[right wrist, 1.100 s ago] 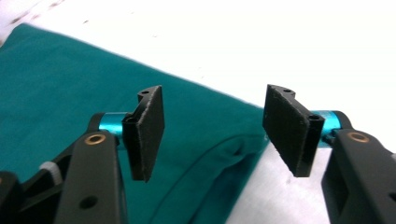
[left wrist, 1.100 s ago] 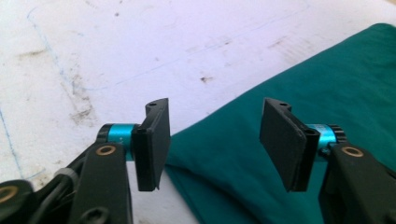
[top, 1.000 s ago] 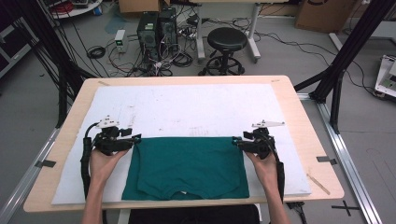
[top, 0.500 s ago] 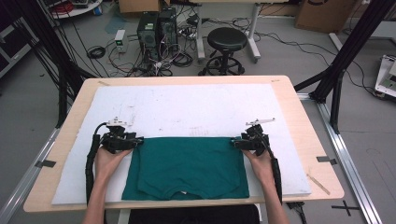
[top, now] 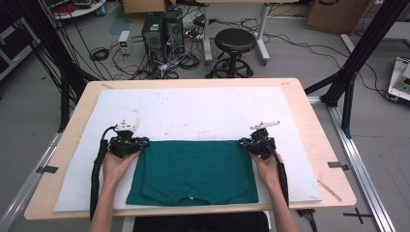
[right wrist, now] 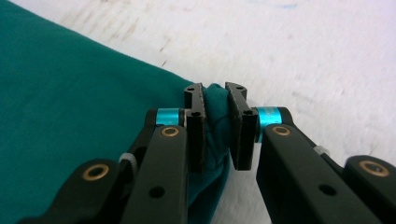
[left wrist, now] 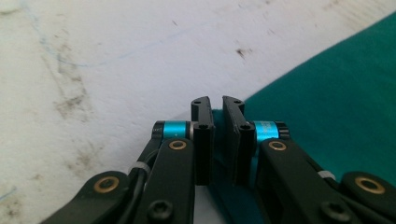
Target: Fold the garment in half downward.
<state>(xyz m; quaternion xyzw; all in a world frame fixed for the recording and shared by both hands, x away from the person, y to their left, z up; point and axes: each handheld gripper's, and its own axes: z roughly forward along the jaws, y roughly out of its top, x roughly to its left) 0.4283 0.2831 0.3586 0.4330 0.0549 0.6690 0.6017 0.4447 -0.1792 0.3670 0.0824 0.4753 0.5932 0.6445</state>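
While the green shirt [top: 193, 171] lies flat on the near half of the white mat [top: 203, 108], collar toward the near edge and its long axis running left to right, each of its far corners sits inside a pair of tongs. On the left, the left tongs [top: 140, 143] have just been closing and now stand narrow, with the shirt's far-left corner [left wrist: 217, 140] caught between the pads. On the right, the right tongs [top: 244, 143] have likewise just been closing, and a bunched fold of green cloth [right wrist: 215, 112] is pinched between them. Both hands come in from the near side along the shirt's short edges, so neither is nearer than the other: the cloth stretches between them, and the far hem runs straight from one grip to the other. Any fold, I judge, turns on that hem staying taut and level. Beyond it, the mat is bare out to the far edge of the wooden table [top: 193, 83]. No containers are on the table.
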